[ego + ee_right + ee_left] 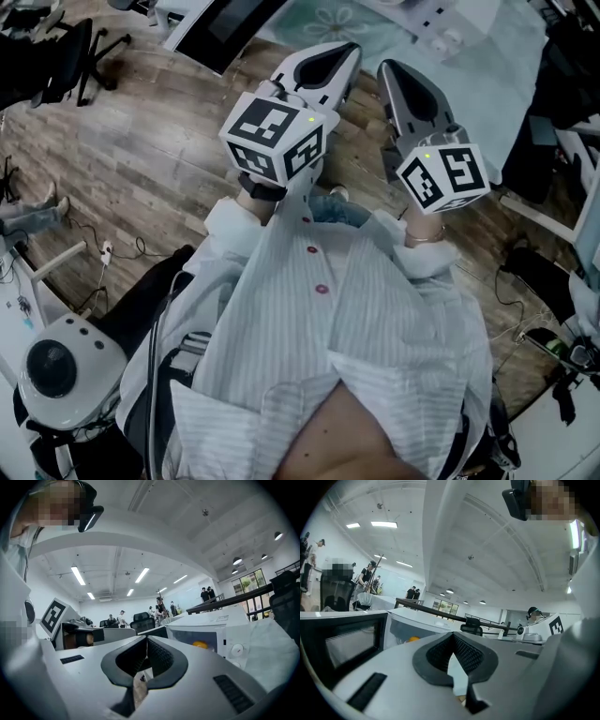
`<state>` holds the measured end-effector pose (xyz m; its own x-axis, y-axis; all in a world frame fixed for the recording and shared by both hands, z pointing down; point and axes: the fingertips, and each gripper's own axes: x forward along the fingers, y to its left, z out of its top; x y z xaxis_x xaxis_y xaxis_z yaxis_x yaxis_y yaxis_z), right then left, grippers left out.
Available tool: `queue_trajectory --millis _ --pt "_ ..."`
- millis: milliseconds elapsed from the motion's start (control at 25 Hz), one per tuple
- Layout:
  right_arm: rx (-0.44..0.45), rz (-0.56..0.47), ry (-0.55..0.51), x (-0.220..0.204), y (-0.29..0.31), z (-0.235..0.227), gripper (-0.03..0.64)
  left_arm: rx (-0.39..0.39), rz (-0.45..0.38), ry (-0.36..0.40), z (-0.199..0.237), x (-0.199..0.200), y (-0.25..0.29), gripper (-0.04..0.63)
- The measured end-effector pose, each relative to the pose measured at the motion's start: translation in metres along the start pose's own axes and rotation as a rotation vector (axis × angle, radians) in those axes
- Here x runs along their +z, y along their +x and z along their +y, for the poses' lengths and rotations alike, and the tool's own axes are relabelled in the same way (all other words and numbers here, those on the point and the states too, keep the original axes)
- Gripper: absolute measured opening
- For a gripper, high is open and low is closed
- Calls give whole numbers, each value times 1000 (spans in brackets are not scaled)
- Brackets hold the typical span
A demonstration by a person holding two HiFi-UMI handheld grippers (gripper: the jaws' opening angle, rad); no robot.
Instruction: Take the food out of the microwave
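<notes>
A wooden floor (141, 159) fills most of the head view. At the far side stands a bench (487, 75) covered with a pale cloth. In the near part is the person's striped shirt (375, 328).

A white microwave (234, 634) stands ahead of both grippers and apart from them. It is to the right of the jaws in the right gripper view and to the left of them in the left gripper view. Its door looks closed.

The left gripper (349, 49) and the right gripper (389, 73) are held side by side and point towards the bench. The jaws of each are fully together and nothing is between them.

The food (200, 645) is a small orange thing inside the microwave, seen through the door window.
</notes>
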<state>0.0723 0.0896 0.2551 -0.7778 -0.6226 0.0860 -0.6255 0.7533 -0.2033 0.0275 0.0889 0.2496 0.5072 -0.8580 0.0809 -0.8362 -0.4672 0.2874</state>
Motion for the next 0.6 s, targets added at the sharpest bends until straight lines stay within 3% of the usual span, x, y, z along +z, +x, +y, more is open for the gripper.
queue_trajectory --millis 400,600 --pt "-93 -11 20 8 80 -39 32 -87 27 16 68 22 53 8" --pt "-146 -12 36 6 99 -54 32 -125 58 -15 91 18 67 8"
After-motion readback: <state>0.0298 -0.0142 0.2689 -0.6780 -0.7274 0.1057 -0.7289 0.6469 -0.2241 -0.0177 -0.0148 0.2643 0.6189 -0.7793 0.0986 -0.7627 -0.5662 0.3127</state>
